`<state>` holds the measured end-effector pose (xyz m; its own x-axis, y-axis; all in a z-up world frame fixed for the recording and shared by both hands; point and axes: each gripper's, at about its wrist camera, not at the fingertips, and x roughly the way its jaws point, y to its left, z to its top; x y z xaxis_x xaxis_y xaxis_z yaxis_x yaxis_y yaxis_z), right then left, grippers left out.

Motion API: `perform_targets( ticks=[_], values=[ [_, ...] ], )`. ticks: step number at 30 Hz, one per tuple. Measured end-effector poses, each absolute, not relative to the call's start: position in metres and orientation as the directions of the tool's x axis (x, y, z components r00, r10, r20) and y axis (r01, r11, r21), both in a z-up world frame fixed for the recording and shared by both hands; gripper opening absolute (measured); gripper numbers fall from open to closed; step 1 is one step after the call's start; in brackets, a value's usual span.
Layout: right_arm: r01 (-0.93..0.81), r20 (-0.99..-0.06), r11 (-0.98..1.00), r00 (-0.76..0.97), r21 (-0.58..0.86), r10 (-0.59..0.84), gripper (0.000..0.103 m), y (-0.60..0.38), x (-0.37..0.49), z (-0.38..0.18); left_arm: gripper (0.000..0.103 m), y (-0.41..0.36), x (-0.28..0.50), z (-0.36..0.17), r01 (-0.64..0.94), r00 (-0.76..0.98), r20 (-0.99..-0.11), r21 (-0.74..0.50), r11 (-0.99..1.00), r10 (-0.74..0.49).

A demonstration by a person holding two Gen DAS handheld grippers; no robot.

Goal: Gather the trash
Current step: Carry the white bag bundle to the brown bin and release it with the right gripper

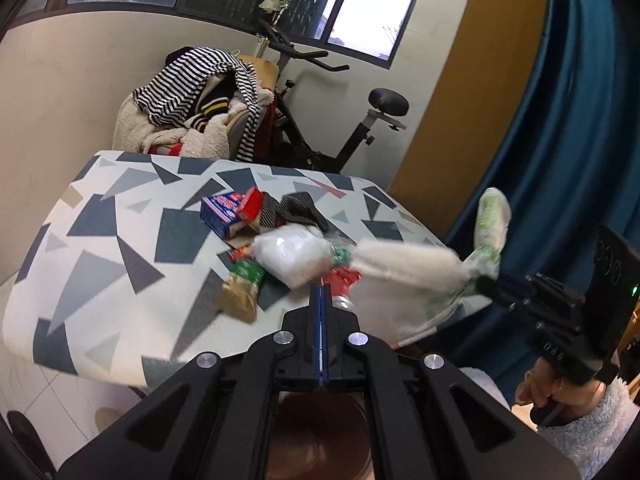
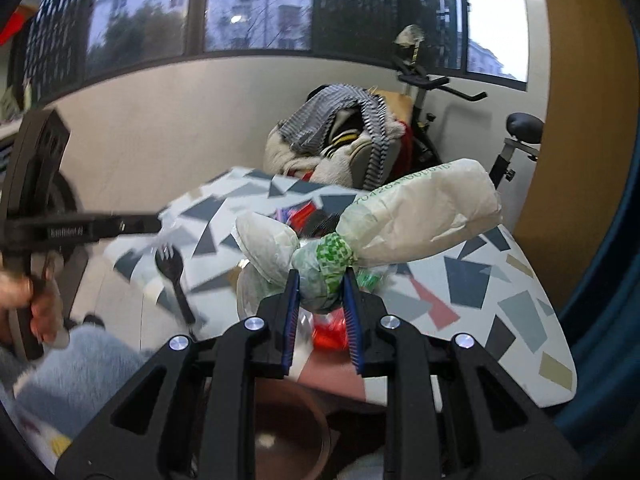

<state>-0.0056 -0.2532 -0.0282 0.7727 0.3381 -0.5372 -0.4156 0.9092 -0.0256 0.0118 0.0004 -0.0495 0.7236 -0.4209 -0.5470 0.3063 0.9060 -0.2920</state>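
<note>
Right wrist view shows the right gripper clamped on the knotted neck of a white plastic bag, held above the patterned table. The left gripper is clenched with nothing visible between its pads. Boxes and wrappers still litter the table, so collecting looks barely started.

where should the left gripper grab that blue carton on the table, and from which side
Grip the blue carton across its two long side faces, near the closed left end. Come from above on its near-left side: that flank faces bare tablecloth, while the red box and other trash crowd its right, open end.
</note>
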Motion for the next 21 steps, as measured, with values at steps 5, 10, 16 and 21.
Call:
perform_targets(
  ticks=[5,10,16,21],
  values=[
    [-0.440,-0.633,0.897,0.701,-0.023,0.328,0.024,-0.237,-0.028,-0.059,0.001,-0.007,-0.009,-0.059,0.330,0.703,-0.562,-0.285,0.900,-0.436],
    [-0.463,-0.714,0.886,0.628,-0.023,0.310,0.024,-0.222,-0.039,-0.090,0.001,-0.009,-0.019,-0.067,0.332,0.689,-0.569,-0.302,0.894,-0.448],
    [-0.446,-0.822,0.891,0.475,0.083,0.315,0.025,-0.208,-0.030,-0.138,0.001,-0.011,-0.022,-0.075,0.332,0.681,-0.578,-0.304,0.893,-0.450],
    [-0.434,-0.870,0.890,0.374,0.143,0.322,0.025,-0.200,-0.015,-0.166,0.001,-0.010,-0.025,-0.081,0.334,0.673,-0.585,-0.305,0.892,-0.453]
  ],
)
